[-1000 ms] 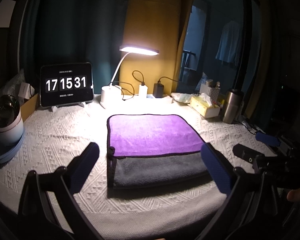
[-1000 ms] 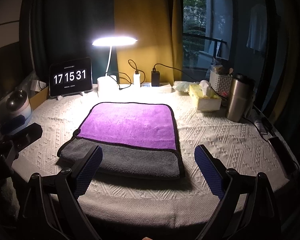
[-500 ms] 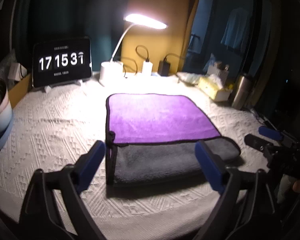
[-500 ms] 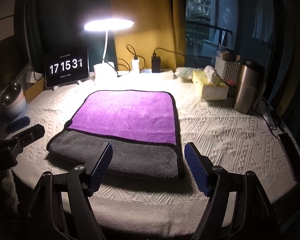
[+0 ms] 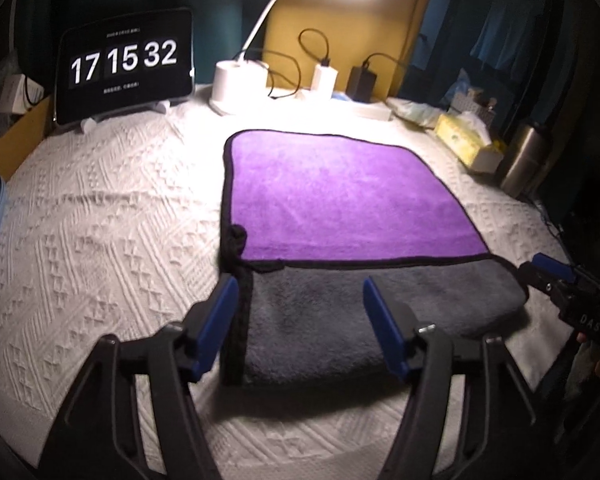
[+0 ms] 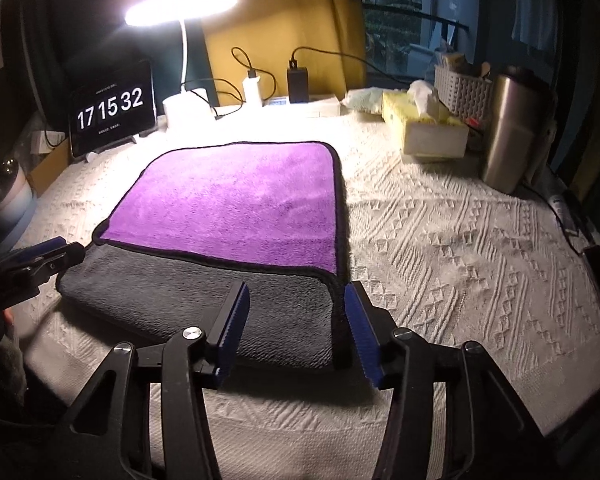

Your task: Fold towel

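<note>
Your towel (image 5: 340,200) lies flat on the white cloth (image 5: 100,220), near the middle, with a purple layer turned over a grey one and a strip of grey (image 6: 204,292) left bare along the near edge. So one fold looks part done, and you are lining up for the next grasp.

Your left gripper (image 5: 296,320) stands open, its blue pads either side of the near left corner, low over the grey strip; it holds nothing, and contact cannot be told. Your right gripper (image 6: 296,324) is also parted, somewhat narrower, straddling the near right corner and the black hem (image 6: 338,280) there, and it too has hold of nothing.

The next move, as I judge it, calls for you to sink both pairs of fingers onto the near corners, pinch the towel without catching the cloth beneath, then lift evenly and carry that edge toward the lamp (image 6: 180,4). Keep the hem square as you go, and mind the loop (image 5: 236,240) at the left edge.
</note>
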The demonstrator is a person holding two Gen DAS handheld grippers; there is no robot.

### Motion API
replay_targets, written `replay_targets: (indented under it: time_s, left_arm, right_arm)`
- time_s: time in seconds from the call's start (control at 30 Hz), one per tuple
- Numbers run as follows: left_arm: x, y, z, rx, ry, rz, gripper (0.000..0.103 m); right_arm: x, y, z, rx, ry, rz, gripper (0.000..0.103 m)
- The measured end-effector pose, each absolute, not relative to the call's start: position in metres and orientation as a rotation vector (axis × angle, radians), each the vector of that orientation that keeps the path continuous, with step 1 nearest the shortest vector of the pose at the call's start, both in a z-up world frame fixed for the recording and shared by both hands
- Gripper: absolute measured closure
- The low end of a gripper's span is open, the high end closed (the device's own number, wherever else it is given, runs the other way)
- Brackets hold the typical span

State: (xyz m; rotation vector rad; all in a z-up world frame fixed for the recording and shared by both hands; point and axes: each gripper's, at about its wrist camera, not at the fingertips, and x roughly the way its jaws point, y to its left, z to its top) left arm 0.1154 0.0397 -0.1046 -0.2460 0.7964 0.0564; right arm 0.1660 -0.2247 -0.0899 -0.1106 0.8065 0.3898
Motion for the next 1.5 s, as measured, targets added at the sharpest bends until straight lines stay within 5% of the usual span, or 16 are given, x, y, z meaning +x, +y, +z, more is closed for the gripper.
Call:
replay_targets:
  time_s: [0.27,0.33,0.63,0.7,0.8,1.5]
  left_arm:
    - [0.130,0.043,-0.119,-0.258,0.856,0.073,0.039]
    - [0.132,0.042,-0.121,-0.249,0.864,0.083,0.049]
    - [0.135,0.045,-0.129,-0.224,0.894,0.129,0.074]
    - [0.135,0.044,-0.129,-0.223,0.892,0.125,0.080]
    - [0.135,0.041,-0.127,-0.209,0.884,0.117,0.087]
    - [0.136,0.047,-0.091,-0.212,0.756,0.102,0.090]
  right_arm:
    - [0.184,-0.230,-0.106,-0.090,0.858,0.392,0.052]
    - [0.187,-0.230,-0.110,-0.086,0.872,0.395,0.053]
    - [0.200,-0.227,-0.125,-0.096,0.922,0.397,0.073]
    - [0.201,-0.228,-0.124,-0.104,0.912,0.386,0.089]
    - [0.201,-0.226,-0.122,-0.129,0.900,0.381,0.095]
    - [0.201,-0.218,-0.077,-0.158,0.738,0.384,0.097]
